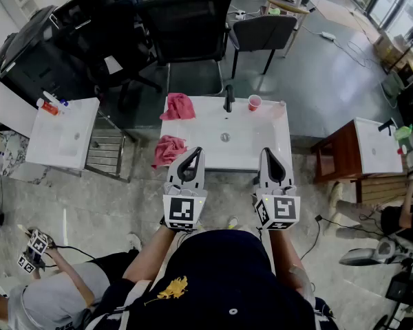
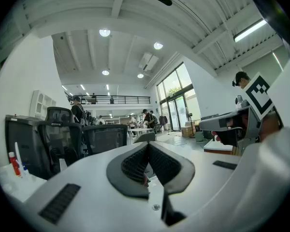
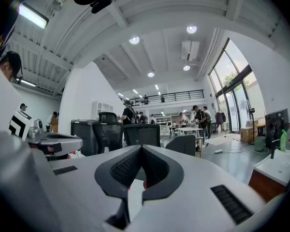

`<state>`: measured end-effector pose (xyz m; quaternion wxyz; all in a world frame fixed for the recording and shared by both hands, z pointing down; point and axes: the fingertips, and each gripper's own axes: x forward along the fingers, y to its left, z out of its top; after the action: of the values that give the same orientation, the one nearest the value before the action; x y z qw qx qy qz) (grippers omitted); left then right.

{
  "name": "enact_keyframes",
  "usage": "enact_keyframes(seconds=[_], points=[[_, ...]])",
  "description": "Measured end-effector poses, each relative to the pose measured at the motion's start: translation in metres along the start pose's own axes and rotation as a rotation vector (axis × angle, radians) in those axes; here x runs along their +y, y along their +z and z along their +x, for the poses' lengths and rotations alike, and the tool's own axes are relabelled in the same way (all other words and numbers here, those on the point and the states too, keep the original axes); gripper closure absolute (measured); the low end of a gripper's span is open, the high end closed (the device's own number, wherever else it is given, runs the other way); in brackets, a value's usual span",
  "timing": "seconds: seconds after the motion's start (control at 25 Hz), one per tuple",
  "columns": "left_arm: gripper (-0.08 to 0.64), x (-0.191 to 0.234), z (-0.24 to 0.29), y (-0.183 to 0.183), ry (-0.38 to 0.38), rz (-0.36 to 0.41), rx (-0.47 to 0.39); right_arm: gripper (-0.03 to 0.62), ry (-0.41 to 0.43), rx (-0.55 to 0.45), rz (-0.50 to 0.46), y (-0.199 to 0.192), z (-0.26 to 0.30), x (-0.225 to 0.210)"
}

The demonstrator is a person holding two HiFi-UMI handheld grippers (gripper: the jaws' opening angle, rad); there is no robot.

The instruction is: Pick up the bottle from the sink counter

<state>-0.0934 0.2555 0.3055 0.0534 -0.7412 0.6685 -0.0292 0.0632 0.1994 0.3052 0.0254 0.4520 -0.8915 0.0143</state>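
The left gripper and right gripper are both clenched with nothing between their jaws. They are held level side by side over the near edge of the sink counter. By my reading the task has not begun. What seems to be the bottle, small and pale, stands at the counter's far right corner, well apart from both grippers, so the reach, opening, grip and lift all remain. A red cup stands just left of it, with the faucet beyond that. The right gripper's path looks clear. Two pink cloths lie on the left, one far and one near.
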Motion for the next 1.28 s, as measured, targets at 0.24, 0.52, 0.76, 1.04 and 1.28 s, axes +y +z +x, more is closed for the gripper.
enact_keyframes(seconds=[0.24,0.52,0.76,1.04,1.28], points=[[0.541,0.000,-0.006,-0.018,-0.036,0.037,0.051,0.566,0.007,0.040,0.001,-0.007,0.002,0.006],[0.541,0.004,-0.009,-0.017,-0.048,0.030,0.052,0.566,0.001,0.042,0.016,-0.004,-0.001,0.009],[0.541,0.020,-0.014,-0.016,-0.049,0.024,0.040,0.566,0.015,0.035,0.035,-0.002,-0.001,0.029],[0.541,0.038,-0.027,-0.020,-0.056,0.027,0.023,0.566,-0.001,0.042,0.032,-0.008,-0.004,0.056],[0.541,0.032,-0.032,-0.019,-0.123,0.054,0.001,0.566,-0.011,0.037,0.050,-0.014,-0.004,0.089]])
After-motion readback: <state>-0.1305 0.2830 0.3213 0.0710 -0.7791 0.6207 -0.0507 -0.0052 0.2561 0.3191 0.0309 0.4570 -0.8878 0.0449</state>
